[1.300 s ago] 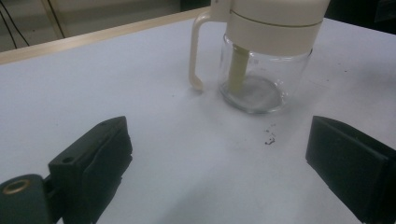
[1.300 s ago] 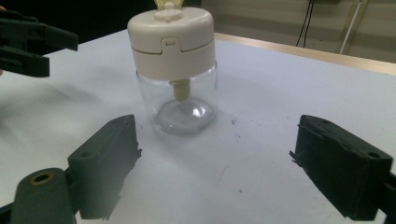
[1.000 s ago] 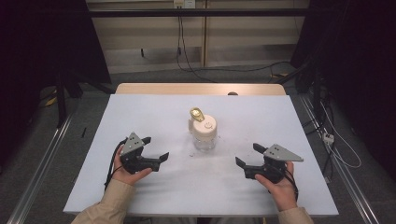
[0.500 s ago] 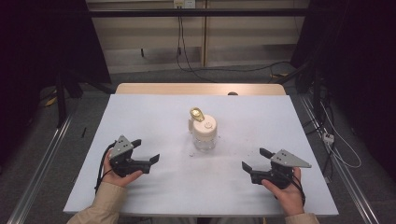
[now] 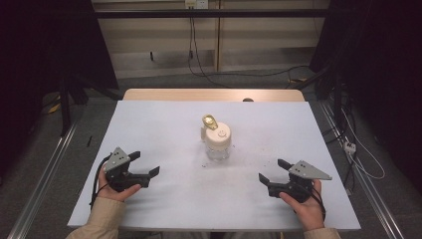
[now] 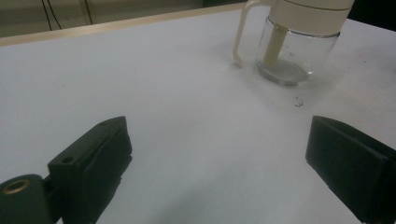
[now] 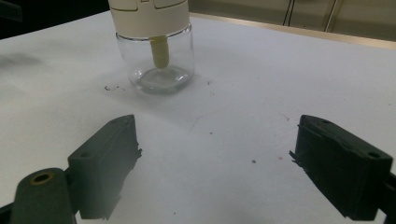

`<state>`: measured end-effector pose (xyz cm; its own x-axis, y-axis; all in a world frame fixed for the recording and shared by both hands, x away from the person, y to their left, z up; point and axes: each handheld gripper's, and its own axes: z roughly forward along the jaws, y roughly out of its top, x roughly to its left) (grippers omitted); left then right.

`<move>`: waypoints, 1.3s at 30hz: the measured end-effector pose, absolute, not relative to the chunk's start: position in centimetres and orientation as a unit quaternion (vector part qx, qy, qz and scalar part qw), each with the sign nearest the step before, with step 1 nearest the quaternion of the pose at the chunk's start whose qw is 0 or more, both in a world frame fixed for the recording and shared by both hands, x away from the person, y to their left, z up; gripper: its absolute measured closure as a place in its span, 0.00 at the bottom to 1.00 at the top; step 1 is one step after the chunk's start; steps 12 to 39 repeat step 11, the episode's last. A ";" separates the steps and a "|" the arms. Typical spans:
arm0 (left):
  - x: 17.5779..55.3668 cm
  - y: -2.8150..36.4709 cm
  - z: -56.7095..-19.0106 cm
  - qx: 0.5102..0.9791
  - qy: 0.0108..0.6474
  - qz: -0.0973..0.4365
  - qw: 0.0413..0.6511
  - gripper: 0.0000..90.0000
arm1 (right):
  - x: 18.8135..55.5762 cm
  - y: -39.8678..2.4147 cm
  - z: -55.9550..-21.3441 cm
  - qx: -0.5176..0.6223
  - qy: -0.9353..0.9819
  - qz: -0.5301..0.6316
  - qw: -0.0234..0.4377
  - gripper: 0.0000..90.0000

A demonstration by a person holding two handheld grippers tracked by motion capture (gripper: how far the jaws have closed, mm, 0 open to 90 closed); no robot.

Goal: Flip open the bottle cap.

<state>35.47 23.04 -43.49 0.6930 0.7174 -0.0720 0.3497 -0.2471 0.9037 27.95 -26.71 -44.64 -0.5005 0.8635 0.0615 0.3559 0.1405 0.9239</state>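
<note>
Nearest the person, the left gripper [image 5: 142, 172] and the right gripper [image 5: 271, 172] rest low over the white table [image 5: 164, 124], one at each front corner, both aimed inward. The left gripper view shows its jaws wide apart with bare table between them; the right gripper view shows the same, jaws spread and nothing held.

Farther out, at the middle of the table, stands the jar [image 5: 218, 144]: clear glass, upright, capped by a cream lid [image 5: 219, 134] with a side handle [image 6: 240, 32] and a stem [image 7: 159, 51] hanging down inside. A gold piece [image 5: 210, 121] sits at the lid's far edge; what it is I cannot tell. The jar looks empty, with a few dark specks [image 7: 109, 87] on the table beside it. It is well apart from both grippers.

By my reading the hands are parked, with no approach begun. A next move would call for one gripper to steady the glass body and the other to reach the lid or handle, both closing gently, since smooth glass could slip or tip
</note>
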 end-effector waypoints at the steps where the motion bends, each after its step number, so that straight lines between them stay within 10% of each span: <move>1: 35.5 23.0 -43.5 0.769 0.347 0.181 0.506 0.07 | 28.0 -26.7 -44.6 0.429 0.711 0.496 0.255 0.14; 39: 35.5 22.9 -43.5 0.768 0.348 0.178 0.507 0.07 | 28.0 -26.6 -44.7 0.429 0.713 0.491 0.257 0.14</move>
